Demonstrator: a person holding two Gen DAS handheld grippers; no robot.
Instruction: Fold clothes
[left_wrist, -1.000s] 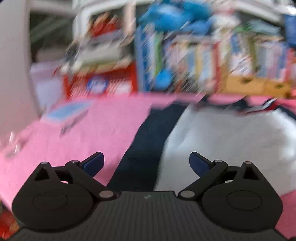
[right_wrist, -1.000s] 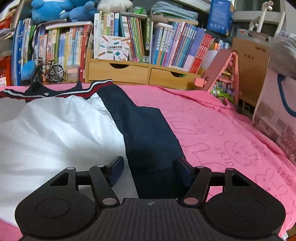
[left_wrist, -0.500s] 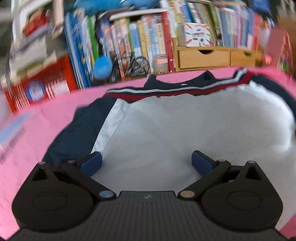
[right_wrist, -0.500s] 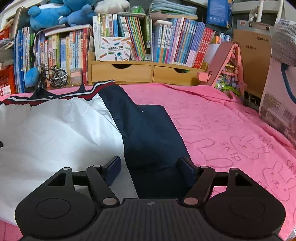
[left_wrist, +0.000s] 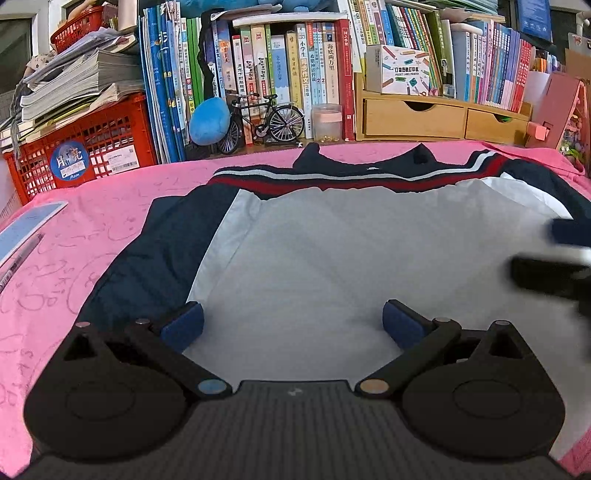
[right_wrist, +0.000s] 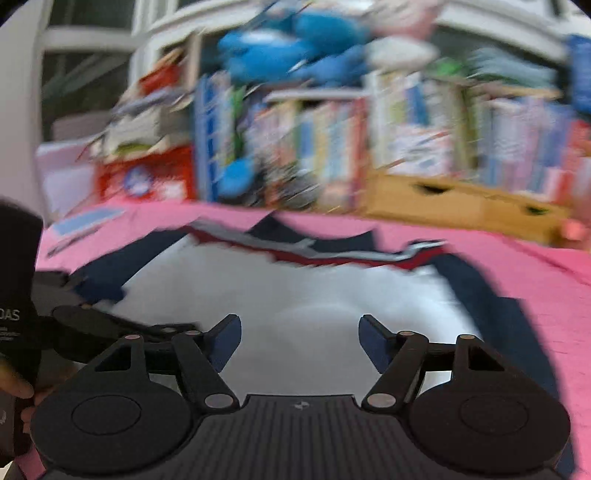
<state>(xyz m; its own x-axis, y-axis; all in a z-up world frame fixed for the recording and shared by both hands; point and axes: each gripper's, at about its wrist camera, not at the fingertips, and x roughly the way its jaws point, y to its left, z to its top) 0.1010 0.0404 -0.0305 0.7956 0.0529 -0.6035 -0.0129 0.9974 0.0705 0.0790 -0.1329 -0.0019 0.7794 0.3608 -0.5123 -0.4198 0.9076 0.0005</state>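
At the far left of our left wrist view a red crate stands at the back under a stack of papers, and a blue-and-white booklet lies on the pink cloth that covers the surface. Next along the back come upright books, a blue plush ball, a model bicycle and a wooden drawer unit. The jacket, white in the body with navy sleeves and a red, white and navy band near the collar, lies spread flat on the cloth in the middle of the surface. Our left tongs hover low over its near white part, jaws wide apart and holding nothing. At the right edge of that view our right tongs show only as a dark blur over the jacket. The right wrist view is smeared, yet we can see its own blue pads well apart above the white fabric, gripping nothing.
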